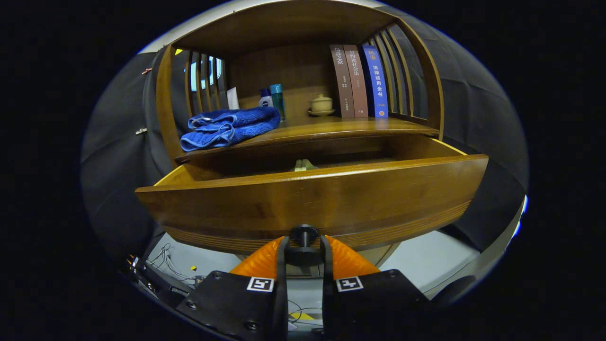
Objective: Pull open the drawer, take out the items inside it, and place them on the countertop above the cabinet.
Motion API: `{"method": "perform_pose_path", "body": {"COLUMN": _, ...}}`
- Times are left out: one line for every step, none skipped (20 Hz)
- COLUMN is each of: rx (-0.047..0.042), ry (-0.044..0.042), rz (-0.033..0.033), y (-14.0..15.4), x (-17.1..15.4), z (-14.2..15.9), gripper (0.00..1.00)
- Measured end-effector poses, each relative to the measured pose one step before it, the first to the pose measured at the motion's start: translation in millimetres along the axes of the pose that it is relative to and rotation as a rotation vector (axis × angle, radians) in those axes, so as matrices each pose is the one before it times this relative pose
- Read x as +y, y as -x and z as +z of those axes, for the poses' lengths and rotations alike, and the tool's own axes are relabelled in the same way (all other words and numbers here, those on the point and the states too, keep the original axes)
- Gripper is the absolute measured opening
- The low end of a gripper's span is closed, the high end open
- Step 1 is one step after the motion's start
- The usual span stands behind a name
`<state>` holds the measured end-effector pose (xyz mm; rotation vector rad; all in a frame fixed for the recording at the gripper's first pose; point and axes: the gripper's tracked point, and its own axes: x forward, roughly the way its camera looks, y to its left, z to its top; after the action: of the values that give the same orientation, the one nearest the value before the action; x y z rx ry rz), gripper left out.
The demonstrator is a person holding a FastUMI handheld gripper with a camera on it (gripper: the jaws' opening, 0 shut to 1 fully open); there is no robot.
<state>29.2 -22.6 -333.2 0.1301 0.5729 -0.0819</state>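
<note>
The wooden drawer (312, 199) of the cabinet stands pulled out toward me, its front panel just ahead of my fingers. My gripper (304, 251) is shut on the drawer's dark round knob (304, 235), one finger pressing on each side. Inside the drawer a small pale item (304, 165) pokes up above the front panel; the rest of the drawer's inside is hidden. Above the drawer runs the wooden countertop (331, 127).
On the countertop lie a folded blue towel (229, 127), two small bottles (272, 99), a lidded cup on a saucer (322, 105) and three upright books (360, 80). Slatted wooden sides enclose the shelf. Cables (165, 265) lie on the floor below, to the left.
</note>
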Motion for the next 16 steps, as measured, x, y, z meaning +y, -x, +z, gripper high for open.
{"method": "perform_pose_path", "body": {"rx": 0.00525, "ry": -0.00164, "rz": 0.00166, "y": 5.33, "x": -0.07, "z": -3.57, "gripper": 0.33}}
{"method": "perform_pose_path", "body": {"rx": 0.00499, "ry": -0.00320, "rz": 0.00023, "y": 5.97, "x": -0.03, "z": -2.54, "gripper": 0.33}}
{"method": "perform_pose_path", "body": {"rx": 0.00449, "ry": -0.00338, "rz": -0.00121, "y": 5.28, "x": -0.66, "z": -3.15, "gripper": 0.33}}
{"method": "perform_pose_path", "body": {"rx": 0.00450, "ry": -0.00184, "rz": -0.00137, "y": 5.28, "x": -0.33, "z": -2.47, "gripper": 0.33}}
{"method": "perform_pose_path", "body": {"rx": 0.00600, "ry": -0.00152, "rz": 0.00034, "y": 5.12, "x": -1.17, "z": -3.54, "gripper": 0.33}}
{"method": "perform_pose_path", "body": {"rx": 0.00647, "ry": -0.00371, "rz": 0.00236, "y": 4.79, "x": -0.06, "z": -2.81, "gripper": 0.33}}
{"method": "perform_pose_path", "body": {"rx": 0.00510, "ry": -0.00238, "rz": 0.00084, "y": 3.07, "x": 0.07, "z": -2.22, "gripper": 0.33}}
{"method": "perform_pose_path", "body": {"rx": 0.00640, "ry": -0.00127, "rz": -0.00016, "y": 3.43, "x": -0.06, "z": -2.56, "gripper": 0.33}}
{"method": "perform_pose_path", "body": {"rx": 0.00800, "ry": 0.00011, "rz": -0.00194, "y": 5.37, "x": 0.21, "z": -3.55, "gripper": 0.33}}
{"method": "perform_pose_path", "body": {"rx": 0.00861, "ry": 0.00165, "rz": -0.00271, "y": 3.46, "x": -0.55, "z": -3.28, "gripper": 0.33}}
{"method": "perform_pose_path", "body": {"rx": 0.00770, "ry": 0.00240, "rz": -0.00171, "y": 2.07, "x": -0.01, "z": -3.42, "gripper": 0.33}}
{"method": "perform_pose_path", "body": {"rx": 0.00701, "ry": -0.00275, "rz": -0.00008, "y": 0.70, "x": -0.68, "z": -3.49, "gripper": 0.33}}
{"method": "perform_pose_path", "body": {"rx": 0.01757, "ry": -0.00459, "rz": 0.00041, "y": -1.70, "x": -0.79, "z": -5.50, "gripper": 0.33}}
{"method": "perform_pose_path", "body": {"rx": -0.02305, "ry": -0.00864, "rz": 0.00280, "y": 0.45, "x": 0.16, "z": 4.59, "gripper": 0.33}}
{"method": "perform_pose_path", "body": {"rx": 0.02153, "ry": 0.01020, "rz": 0.00132, "y": 1.53, "x": 0.90, "z": -4.19, "gripper": 0.32}}
{"method": "perform_pose_path", "body": {"rx": -0.00882, "ry": 0.00193, "rz": -0.00169, "y": -1.46, "x": -1.36, "z": 1.18, "gripper": 0.32}}
